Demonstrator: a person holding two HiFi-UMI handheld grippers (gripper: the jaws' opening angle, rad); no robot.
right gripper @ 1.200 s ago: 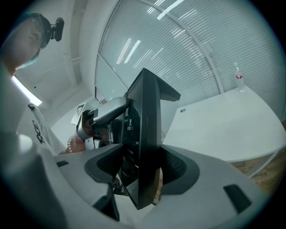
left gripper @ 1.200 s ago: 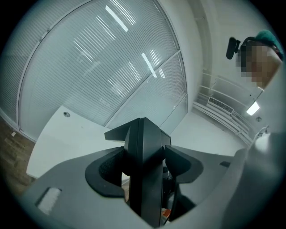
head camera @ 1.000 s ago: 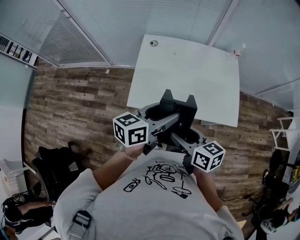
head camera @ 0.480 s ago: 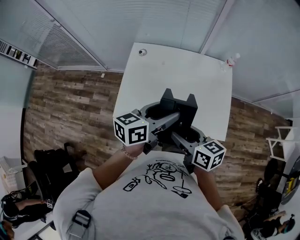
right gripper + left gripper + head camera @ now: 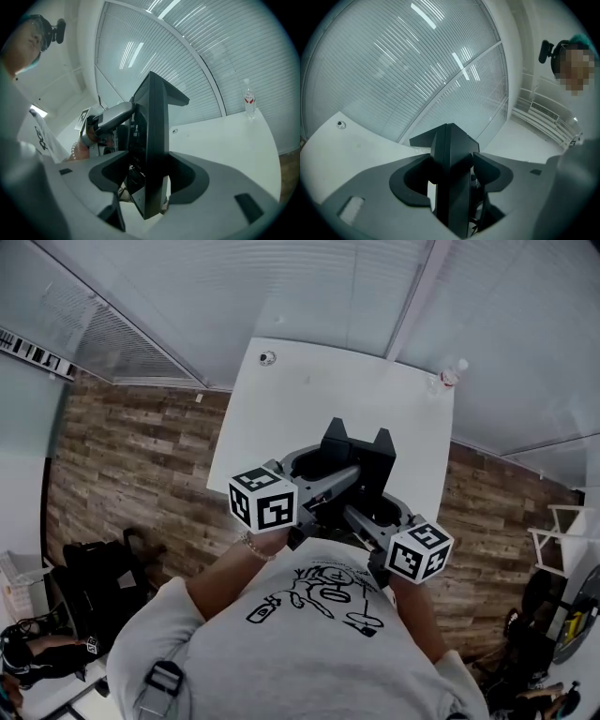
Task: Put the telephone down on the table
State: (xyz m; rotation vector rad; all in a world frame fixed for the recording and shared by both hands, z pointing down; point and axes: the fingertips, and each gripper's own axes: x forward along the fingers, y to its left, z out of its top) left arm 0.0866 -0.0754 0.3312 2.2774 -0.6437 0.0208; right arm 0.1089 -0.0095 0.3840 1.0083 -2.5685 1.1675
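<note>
One white table (image 5: 328, 395), smooth and rectangular, stands on a floor of wood-grain planks (image 5: 131, 456), and its near edge is hidden behind what I carry. One black telephone (image 5: 357, 457), a matte, angular slab with two raised corners on top, hangs in the air before my chest at that near edge, not resting on the tabletop. Its lower part is buried behind my tools, and I cannot make out any keys or a handset. My two grey tongs each have curved dark jaws. The left tongs (image 5: 452, 176) are clamped on one side of the telephone and the right tongs (image 5: 151, 176) on the other. One clear plastic bottle (image 5: 450, 374) stands at a far corner. One small round thing (image 5: 267, 357) at the other far corner is too tiny to identify.
</note>
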